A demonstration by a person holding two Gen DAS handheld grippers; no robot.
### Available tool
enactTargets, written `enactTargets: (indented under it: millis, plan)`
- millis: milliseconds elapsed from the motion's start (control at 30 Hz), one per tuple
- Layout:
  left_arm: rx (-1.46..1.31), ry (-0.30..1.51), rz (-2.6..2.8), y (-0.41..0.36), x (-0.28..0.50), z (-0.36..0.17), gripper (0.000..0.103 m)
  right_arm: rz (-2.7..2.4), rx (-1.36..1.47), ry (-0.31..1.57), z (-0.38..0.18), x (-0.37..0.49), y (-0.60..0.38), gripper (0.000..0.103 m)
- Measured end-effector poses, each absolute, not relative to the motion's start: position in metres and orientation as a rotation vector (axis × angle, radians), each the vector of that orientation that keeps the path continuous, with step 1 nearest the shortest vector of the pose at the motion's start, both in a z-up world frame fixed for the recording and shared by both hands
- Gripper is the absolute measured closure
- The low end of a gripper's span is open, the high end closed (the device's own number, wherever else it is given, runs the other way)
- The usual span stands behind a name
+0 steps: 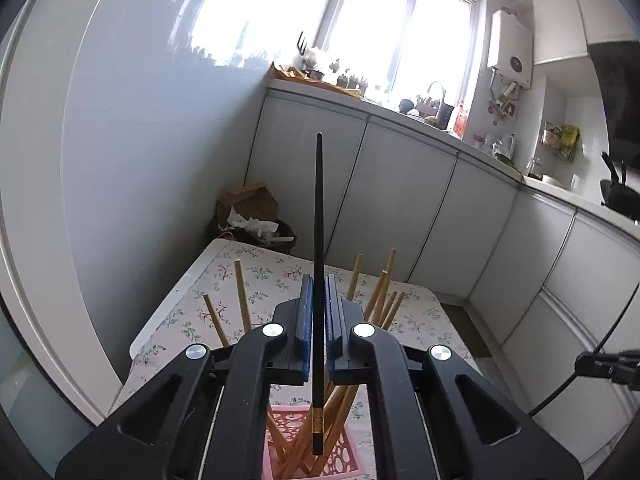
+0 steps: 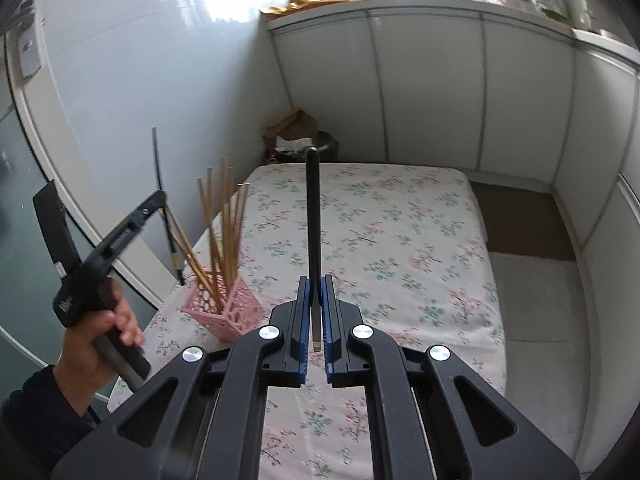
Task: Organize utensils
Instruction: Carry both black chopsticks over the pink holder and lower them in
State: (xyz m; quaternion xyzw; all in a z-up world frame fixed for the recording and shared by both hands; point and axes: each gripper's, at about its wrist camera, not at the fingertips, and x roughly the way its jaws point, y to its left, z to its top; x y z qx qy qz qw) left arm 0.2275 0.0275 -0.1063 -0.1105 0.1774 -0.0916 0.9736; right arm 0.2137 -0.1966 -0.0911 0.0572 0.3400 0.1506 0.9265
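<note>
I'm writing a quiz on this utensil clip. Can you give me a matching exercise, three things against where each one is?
Things:
1. wooden chopsticks
2. left gripper's black chopstick
3. right gripper's black chopstick

Places:
A. held above the floral tablecloth, away from the basket
B. standing in the pink basket
C. held right above the pink basket

Pairs: 1-B, 2-C, 3-A

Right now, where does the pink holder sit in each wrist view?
Left wrist: pink holder at bottom centre, directly below the left gripper, wooden chopsticks fanning out of it.
Right wrist: pink holder at lower left on the table, left of the right gripper.
Shared landmark: floral tablecloth.
</note>
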Motion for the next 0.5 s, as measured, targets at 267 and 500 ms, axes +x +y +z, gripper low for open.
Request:
enactTargets:
  millis: [267, 500]
  plan:
    - [-0.189, 0.327, -0.142, 0.030, 0.230, -0.124, 0.099, 0.381, 0.122, 0.670, -0.088, 0.224, -0.154, 0.097]
    - [-0.102, 0.340, -0.132, 0.021, 0.230, -0.141, 0.098, 0.416, 0.137, 0.651, -0.089, 0.237, -0.124, 0.097]
